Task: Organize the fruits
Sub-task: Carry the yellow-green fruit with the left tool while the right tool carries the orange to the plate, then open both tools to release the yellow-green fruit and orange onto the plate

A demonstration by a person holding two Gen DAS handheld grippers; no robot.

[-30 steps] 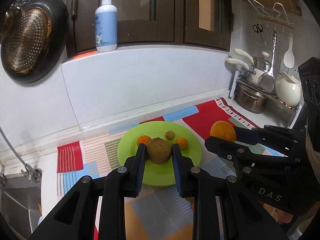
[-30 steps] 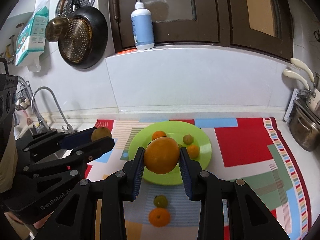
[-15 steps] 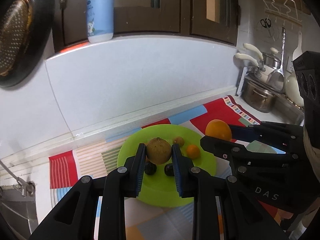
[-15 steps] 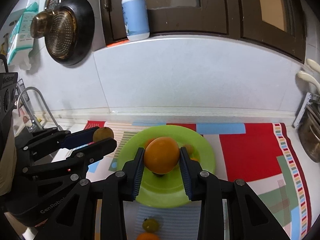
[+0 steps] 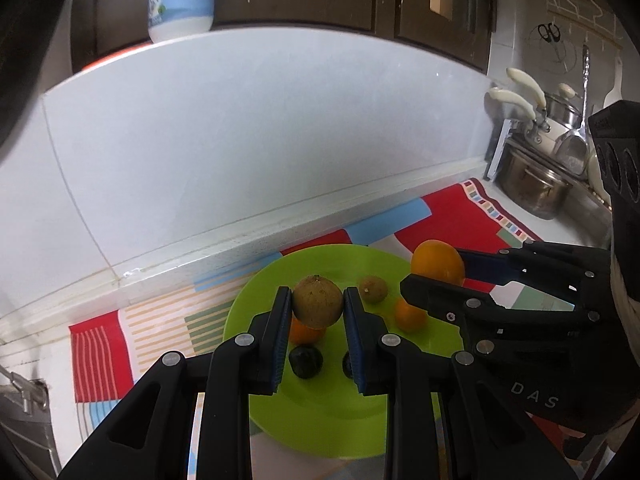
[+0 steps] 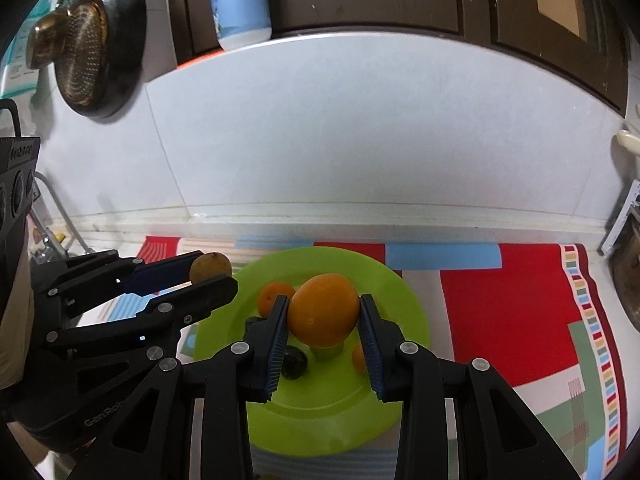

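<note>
Lime-green plate (image 5: 320,420) sits on a patchwork mat (image 6: 516,312) on the bench, holding 2 small oranges (image 5: 409,315), a small brown fruit (image 5: 373,289) and 2 dark fruits (image 5: 305,362). Above it, the left gripper (image 5: 317,307) has its fingers clamped on a brown kiwi (image 5: 317,306); beside it, the right gripper (image 6: 323,311) has its fingers clamped on a large orange (image 6: 323,310).

Right gripper (image 6: 323,322) sits bottom center with its fingers (image 6: 276,344) clamped on a big orange (image 6: 323,310), right over the green plate (image 6: 320,412). At left, the left gripper (image 6: 210,276) pinches a small brownish fruit (image 6: 211,267) near the plate's edge. The plate also has a small orange (image 6: 272,298) and a dark fruit (image 6: 294,364).
</note>
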